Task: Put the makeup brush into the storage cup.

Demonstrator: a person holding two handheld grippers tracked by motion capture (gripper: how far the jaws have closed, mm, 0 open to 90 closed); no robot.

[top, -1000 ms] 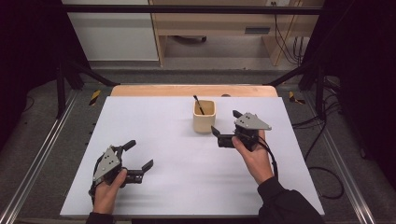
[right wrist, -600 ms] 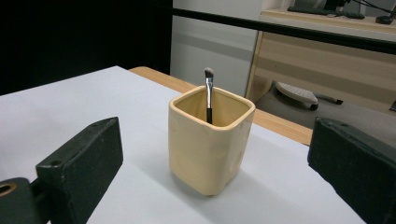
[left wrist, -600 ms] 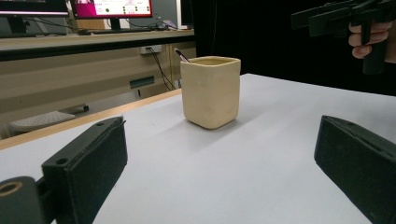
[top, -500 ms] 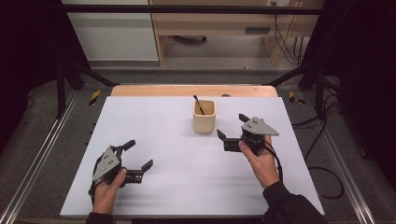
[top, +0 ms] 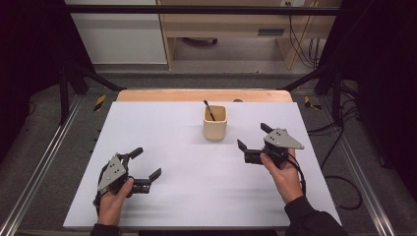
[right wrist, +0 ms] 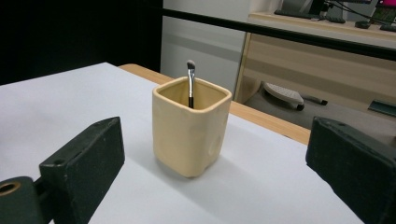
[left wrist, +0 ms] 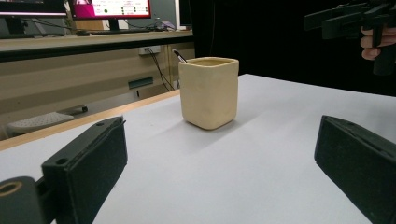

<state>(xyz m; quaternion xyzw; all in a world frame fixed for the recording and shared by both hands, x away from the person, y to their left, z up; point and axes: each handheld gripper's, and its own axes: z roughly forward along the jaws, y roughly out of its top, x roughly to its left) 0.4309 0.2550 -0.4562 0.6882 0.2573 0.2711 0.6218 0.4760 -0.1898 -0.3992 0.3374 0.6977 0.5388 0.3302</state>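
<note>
A cream square cup (top: 215, 122) stands upright on the white table (top: 187, 196) near its far middle, with a small black-handled brush (top: 209, 110) leaning inside it. The cup (right wrist: 190, 132) and brush (right wrist: 190, 84) fill the middle of the right gripper view. My right gripper (top: 252, 136) hovers open just right of the cup, jaws wide apart and empty. My left gripper (top: 146, 162) rests open at the near left, far from the cup (left wrist: 208, 91). In the left gripper view the other gripper (left wrist: 348, 18) appears at the top right.
A wooden strip (top: 196, 95) borders the table's far edge. Metal rails (top: 39, 167) run along both sides, with cables (top: 339, 182) on the floor at the right. A wooden shelf unit (top: 231, 29) stands beyond the table.
My right gripper has drawn back from the cup, moving right and toward the near side. The left gripper has stayed put.
</note>
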